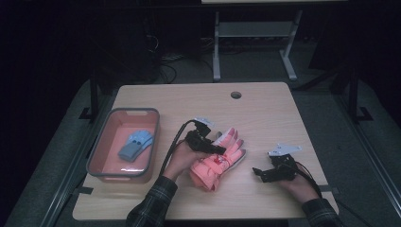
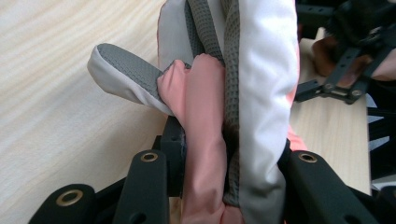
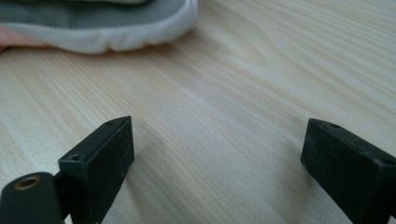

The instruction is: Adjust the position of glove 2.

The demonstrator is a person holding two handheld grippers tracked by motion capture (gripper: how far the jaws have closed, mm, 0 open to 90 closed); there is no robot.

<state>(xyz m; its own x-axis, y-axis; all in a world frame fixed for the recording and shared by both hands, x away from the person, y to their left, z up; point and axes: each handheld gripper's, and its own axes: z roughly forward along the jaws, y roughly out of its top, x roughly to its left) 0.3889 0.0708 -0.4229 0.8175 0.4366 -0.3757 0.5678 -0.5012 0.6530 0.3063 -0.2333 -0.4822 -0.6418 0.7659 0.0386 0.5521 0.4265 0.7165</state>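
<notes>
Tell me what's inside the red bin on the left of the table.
In the red bin lies one blue glove, flat on the bin's floor with bare floor around it. Whatever may lie beneath the glove is covered.

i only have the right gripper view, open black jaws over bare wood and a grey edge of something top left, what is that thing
Observer: A pink glove, lying mid-table; you see its grey palm side.
Operator: is the other tool on it
Observer: Yes, the left tool is shut on the glove, fabric pinched between its jaws.
Operator: anything else on the table
Observer: A red bin at the far left, with a blue glove inside.
</notes>
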